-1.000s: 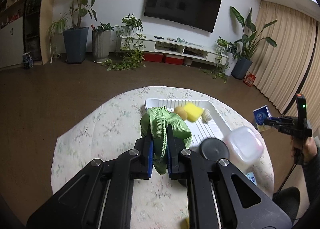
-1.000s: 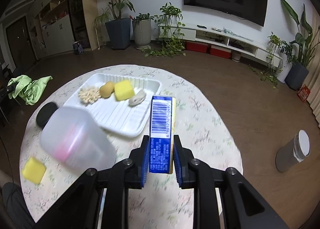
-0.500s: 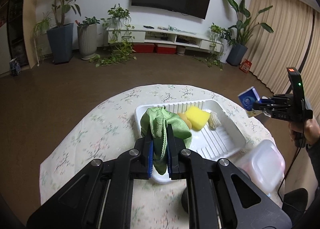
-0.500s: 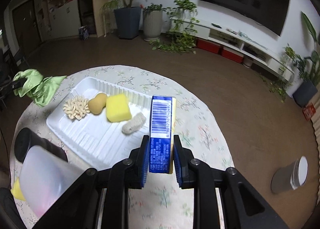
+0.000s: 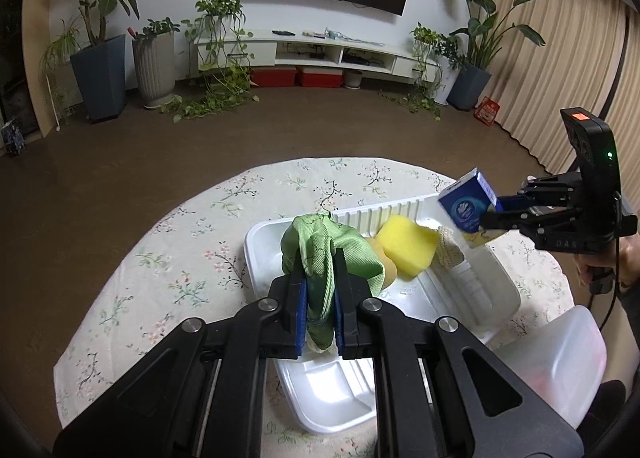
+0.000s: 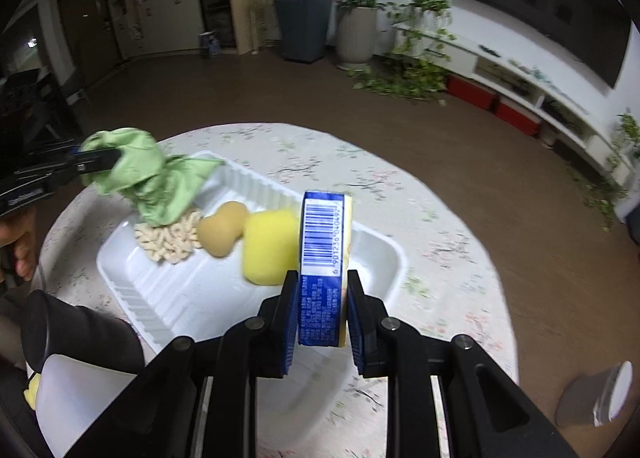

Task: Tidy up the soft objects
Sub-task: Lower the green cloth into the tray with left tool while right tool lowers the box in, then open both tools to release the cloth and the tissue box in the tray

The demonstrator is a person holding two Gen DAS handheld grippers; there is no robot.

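- While both grippers are held above the round table (image 5: 168,258), a green cloth (image 5: 320,254) is pinched between the blue pads of the left gripper (image 5: 319,312); the jaws are pressed onto the fabric, which bunches out beyond the fingertips.
- From the right wrist view, the cloth is seen hanging over the far left corner of the white tray (image 6: 132,290), above a pale, nubbly bundle (image 6: 170,240) lying in that corner; whether the two touch cannot be told.
- A blue tissue pack (image 6: 322,258) is clamped upright in the right gripper (image 6: 323,322), barcode side towards the camera, with the jaws closed on its two broad faces.
- The pack is held above the right-hand part of the tray, beside a yellow sponge (image 6: 270,252).
- A tan, gourd-shaped item (image 6: 222,232) lies in the tray between the bundle and the sponge.
- A translucent plastic container (image 5: 560,354) lies beside the near edge of the tray.
- The table is covered with a floral tablecloth (image 6: 440,242).
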